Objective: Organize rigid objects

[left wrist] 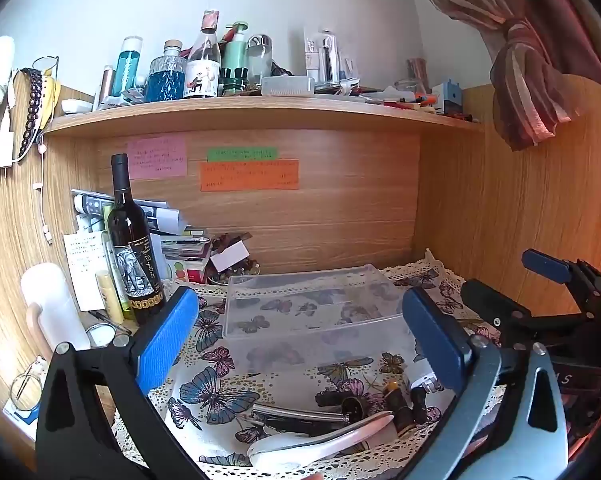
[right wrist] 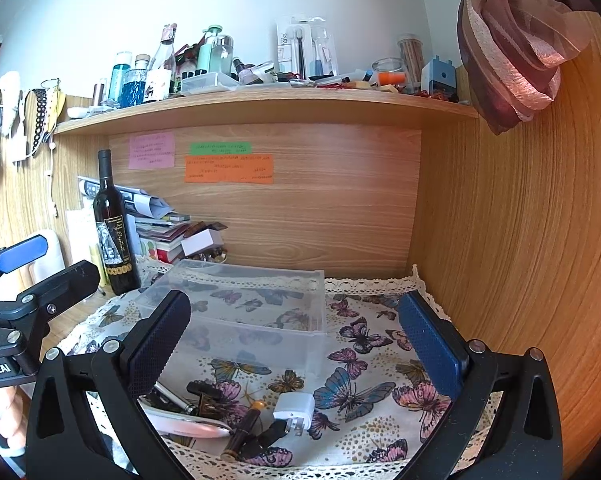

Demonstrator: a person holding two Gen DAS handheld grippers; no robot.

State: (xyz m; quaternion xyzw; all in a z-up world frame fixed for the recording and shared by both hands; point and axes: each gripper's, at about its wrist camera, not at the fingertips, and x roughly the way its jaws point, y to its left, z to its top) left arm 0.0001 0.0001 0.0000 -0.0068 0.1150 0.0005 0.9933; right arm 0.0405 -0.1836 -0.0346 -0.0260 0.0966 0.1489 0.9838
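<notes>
A clear plastic organizer box point(left wrist: 312, 308) point(right wrist: 244, 312) stands empty on the butterfly cloth point(right wrist: 360, 360). In front of it lie several small things: a white ceramic spoon point(left wrist: 312, 440) point(right wrist: 188, 424), a metal pen point(left wrist: 296, 414), a black clip point(right wrist: 204, 390), a dark tube with an amber tip point(right wrist: 242, 426) and a white plug adapter point(right wrist: 294, 410) point(left wrist: 424, 380). My left gripper point(left wrist: 300, 344) is open and empty above them. My right gripper point(right wrist: 296, 348) is open and empty, hovering over the adapter.
A dark wine bottle point(left wrist: 134, 248) point(right wrist: 114, 232) stands at the left beside stacked books point(left wrist: 180, 240) and a white cup point(left wrist: 52, 308). A cluttered shelf point(left wrist: 260, 114) runs above. Wood walls close the back and right point(right wrist: 520, 240).
</notes>
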